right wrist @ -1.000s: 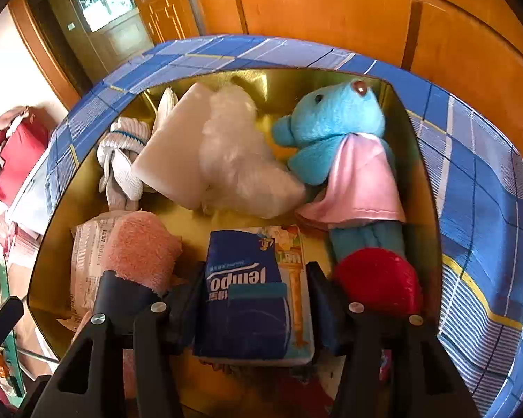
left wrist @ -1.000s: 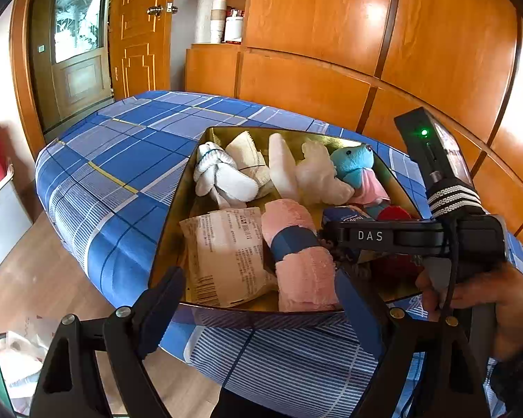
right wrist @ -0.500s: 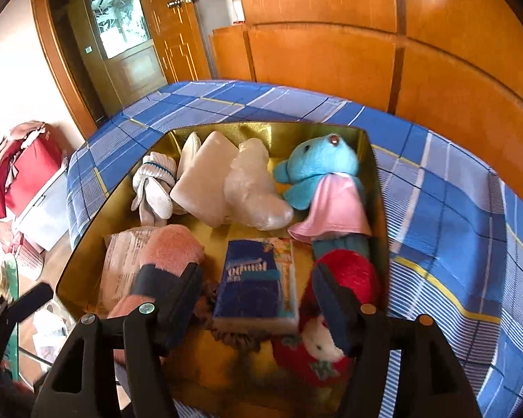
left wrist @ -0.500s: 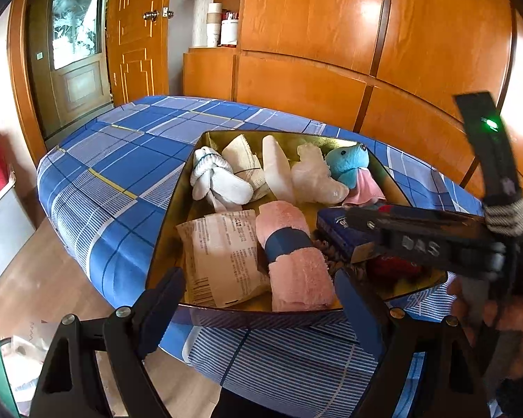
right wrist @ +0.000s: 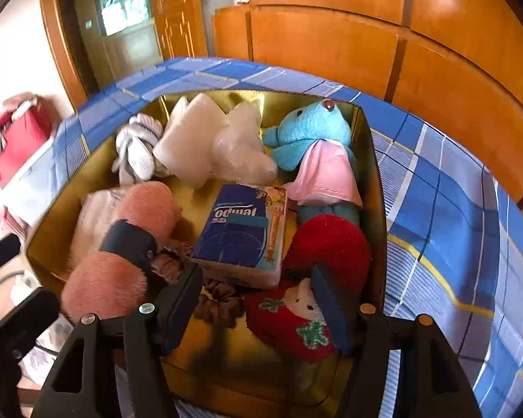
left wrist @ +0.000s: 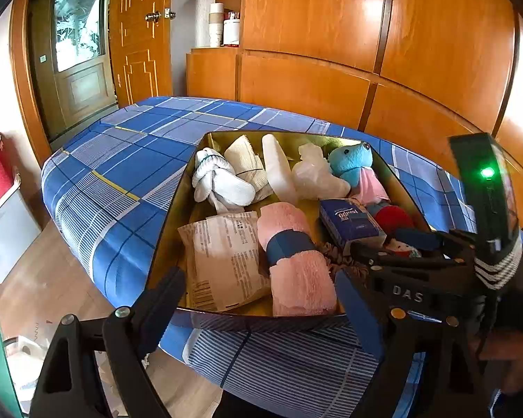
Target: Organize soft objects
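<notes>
On the worktop (left wrist: pixel 122 160), under a blue checked cloth: a gold tray (left wrist: pixel 177 216), hard against the near edge, with all the soft things inside.

Along the tray's far wall, left to right: knotted white socks (left wrist: pixel 219 184), a folded cream cloth (left wrist: pixel 245 162), a white pad (left wrist: pixel 277 170) on edge, a crumpled clear bag (left wrist: pixel 317 177), and a blue teddy (left wrist: pixel 352 163) in a pink cape, lying along the right wall with its head in the far right corner.

Along the near side, left to right: a printed paper packet (left wrist: pixel 226 257); a rolled pink towel (left wrist: pixel 293 254) with a blue band round its middle, partly on the packet; a brown scrunchie (right wrist: pixel 216 299); a blue tissue pack (left wrist: pixel 348 223) flat on the tray floor in the middle; a red Christmas sock (right wrist: pixel 296 313) in the near right corner, touching the teddy's legs.

Left gripper (left wrist: pixel 259 289): fingers spread wide, gripping nothing, poised at the tray's near rim in line with the packet and the towel.

Right gripper (right wrist: pixel 252 292): above the near right part of the tray, angled down, fingers (right wrist: pixel 177 299) just been opening and now apart. Seen between them, the near end of the tissue pack, the scrunchie and part of the red sock; not pressed on any, nothing held.
</notes>
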Demonstrator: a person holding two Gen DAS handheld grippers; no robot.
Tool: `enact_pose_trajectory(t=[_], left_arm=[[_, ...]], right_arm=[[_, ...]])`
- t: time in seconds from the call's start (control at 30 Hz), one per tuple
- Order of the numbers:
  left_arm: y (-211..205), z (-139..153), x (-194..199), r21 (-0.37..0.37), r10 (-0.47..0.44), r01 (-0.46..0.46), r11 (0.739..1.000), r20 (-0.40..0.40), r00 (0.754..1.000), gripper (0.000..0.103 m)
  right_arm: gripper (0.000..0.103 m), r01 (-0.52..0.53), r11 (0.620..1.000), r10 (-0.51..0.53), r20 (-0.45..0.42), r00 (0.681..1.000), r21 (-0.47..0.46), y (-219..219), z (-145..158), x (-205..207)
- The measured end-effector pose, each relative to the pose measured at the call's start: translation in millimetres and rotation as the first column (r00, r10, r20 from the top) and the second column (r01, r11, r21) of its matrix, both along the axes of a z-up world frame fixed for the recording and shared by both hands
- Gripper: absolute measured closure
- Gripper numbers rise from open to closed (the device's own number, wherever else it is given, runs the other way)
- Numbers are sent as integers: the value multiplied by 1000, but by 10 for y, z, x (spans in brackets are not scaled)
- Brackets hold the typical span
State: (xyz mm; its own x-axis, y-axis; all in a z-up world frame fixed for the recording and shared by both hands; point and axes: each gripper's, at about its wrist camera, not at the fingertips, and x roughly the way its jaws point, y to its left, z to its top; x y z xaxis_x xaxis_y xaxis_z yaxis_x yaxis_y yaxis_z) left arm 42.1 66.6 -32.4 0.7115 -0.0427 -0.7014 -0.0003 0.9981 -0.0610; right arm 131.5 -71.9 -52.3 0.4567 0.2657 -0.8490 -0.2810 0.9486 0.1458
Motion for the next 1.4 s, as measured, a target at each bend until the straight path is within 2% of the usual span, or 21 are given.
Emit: enact_pose_trajectory(t=[0.2,0.33,0.47,0.67,0.93,1.07,1.4], left_arm=[[-26,50,-18,10,8,-8,1000,15,1000,10],[-45,93,-64,18,16,-16,1000,37,999,5],[-77,119,-95,10,16,-16,1000,40,999,1],[-148,141,-199,10,9,-9,1000,54,998,0],[-90,153,-259,5,43,-43,999,46,998,0],[-64,209,-274,9,72,-73,997,65,995,0],[-31,199,-295,25,116,-118,993,75,990,0]], right_arm=[[37,84,995,-89,106,990,56,-156,245,-259],[36,153,987,-158,151,976,43,-265,367,-430],[36,251,967,-253,173,952,31,-411,452,-560],[35,338,941,-337,174,925,25,-564,469,-716],[35,344,939,-340,245,908,26,-564,616,-891],[35,333,943,-316,287,904,-13,-472,693,-909],[35,337,941,-319,270,909,-21,-422,637,-904]])
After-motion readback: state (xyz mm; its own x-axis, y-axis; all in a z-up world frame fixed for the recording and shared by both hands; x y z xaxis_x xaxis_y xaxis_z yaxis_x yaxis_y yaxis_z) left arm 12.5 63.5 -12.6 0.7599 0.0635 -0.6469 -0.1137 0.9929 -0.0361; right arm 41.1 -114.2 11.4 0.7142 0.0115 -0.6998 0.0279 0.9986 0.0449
